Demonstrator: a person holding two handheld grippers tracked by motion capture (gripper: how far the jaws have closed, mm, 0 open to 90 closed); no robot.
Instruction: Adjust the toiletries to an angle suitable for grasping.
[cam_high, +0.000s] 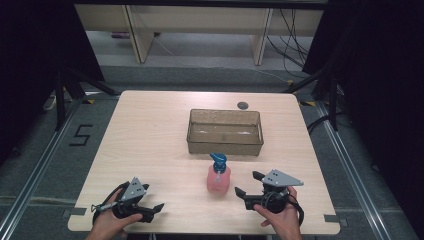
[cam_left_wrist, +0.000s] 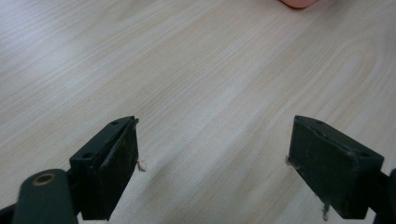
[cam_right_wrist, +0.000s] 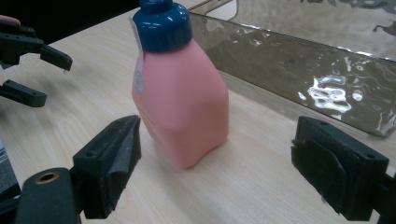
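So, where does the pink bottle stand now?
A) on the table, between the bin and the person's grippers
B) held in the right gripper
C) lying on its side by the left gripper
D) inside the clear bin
A: the pink bottle stands upright on the table, just in front of the clear bin, untouched.

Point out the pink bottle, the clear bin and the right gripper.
pink bottle (cam_right_wrist: 184, 107), right gripper view, on the front of its body.
clear bin (cam_high: 225, 145), high view, on its near wall.
right gripper (cam_high: 248, 184), high view, midway between its open fingertips.
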